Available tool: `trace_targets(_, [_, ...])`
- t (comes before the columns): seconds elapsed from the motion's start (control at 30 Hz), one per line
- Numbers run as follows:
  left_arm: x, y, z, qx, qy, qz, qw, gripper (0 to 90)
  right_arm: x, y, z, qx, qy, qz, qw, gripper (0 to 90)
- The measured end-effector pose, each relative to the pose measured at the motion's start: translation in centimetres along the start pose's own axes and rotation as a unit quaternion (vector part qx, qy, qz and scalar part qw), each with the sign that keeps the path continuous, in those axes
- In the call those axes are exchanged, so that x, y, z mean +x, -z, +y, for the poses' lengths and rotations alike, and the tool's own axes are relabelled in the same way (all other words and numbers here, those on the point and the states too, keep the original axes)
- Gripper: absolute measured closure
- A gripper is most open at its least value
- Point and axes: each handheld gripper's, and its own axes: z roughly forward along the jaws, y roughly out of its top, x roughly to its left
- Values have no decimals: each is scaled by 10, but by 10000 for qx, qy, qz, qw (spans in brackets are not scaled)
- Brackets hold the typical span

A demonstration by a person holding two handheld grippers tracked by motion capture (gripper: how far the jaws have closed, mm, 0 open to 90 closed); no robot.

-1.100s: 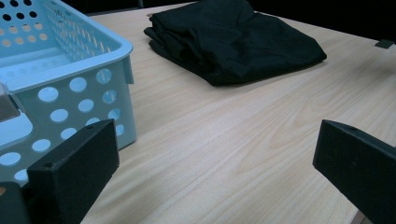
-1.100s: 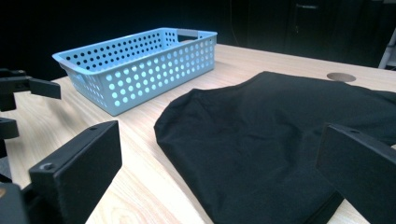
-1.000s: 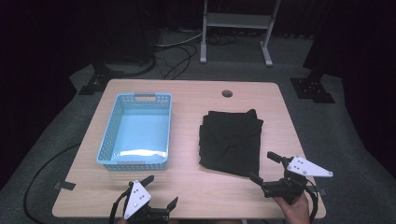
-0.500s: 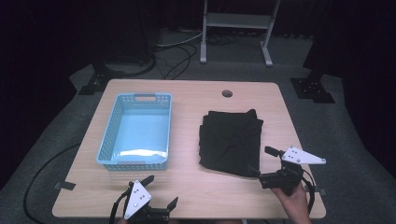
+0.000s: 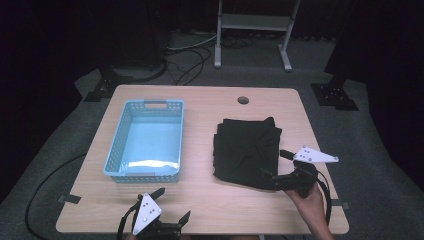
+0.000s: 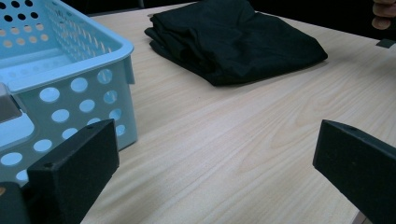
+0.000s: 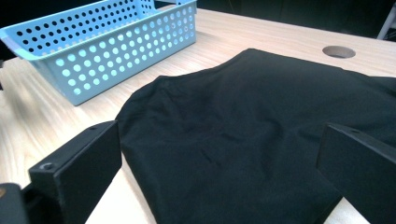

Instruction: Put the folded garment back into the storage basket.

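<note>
Right gripper (image 5: 281,164) has slid left onto the folded black cloth (image 5: 246,151), centre-right of frame. Its spread jaws flank the soft, creased near edge. Left gripper (image 5: 170,206), lower left, gapes over bare wood.

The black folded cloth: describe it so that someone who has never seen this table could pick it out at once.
On the wooden table, look to the right half, across from the blue basket. The black folded cloth lies flat there, with the right tool at its near corner. It is the one soft, dark thing on the tabletop.

Dark room, grey carpet (image 5: 60,150), metal stand (image 5: 252,30) behind wooden table (image 5: 200,100)
</note>
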Motion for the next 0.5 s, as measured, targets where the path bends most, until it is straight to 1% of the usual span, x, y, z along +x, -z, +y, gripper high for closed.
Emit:
trace_targets(0.2, [0, 0, 0, -1, 12, -3, 10000, 0, -3, -10, 8, 102, -35, -26, 9999, 3])
trace_targets(0.23, [0, 0, 0, 0, 9, -4, 10000, 0, -3, -12, 9, 156, -47, -32, 9999, 3])
trace_targets(0.4, [1, 0, 0, -10, 11, -2, 10000, 0, -6, -20, 16, 277, -57, 33, 9996, 3])
trace_targets(0.47, [1, 0, 0, -16, 23, -3, 10000, 0, -6, -23, 18, 264, -79, 41, 9996, 3])
trace_targets(0.5, [1, 0, 0, -13, 30, -3, 10000, 0, -7, -25, 20, 318, -106, 55, 9994, 3])
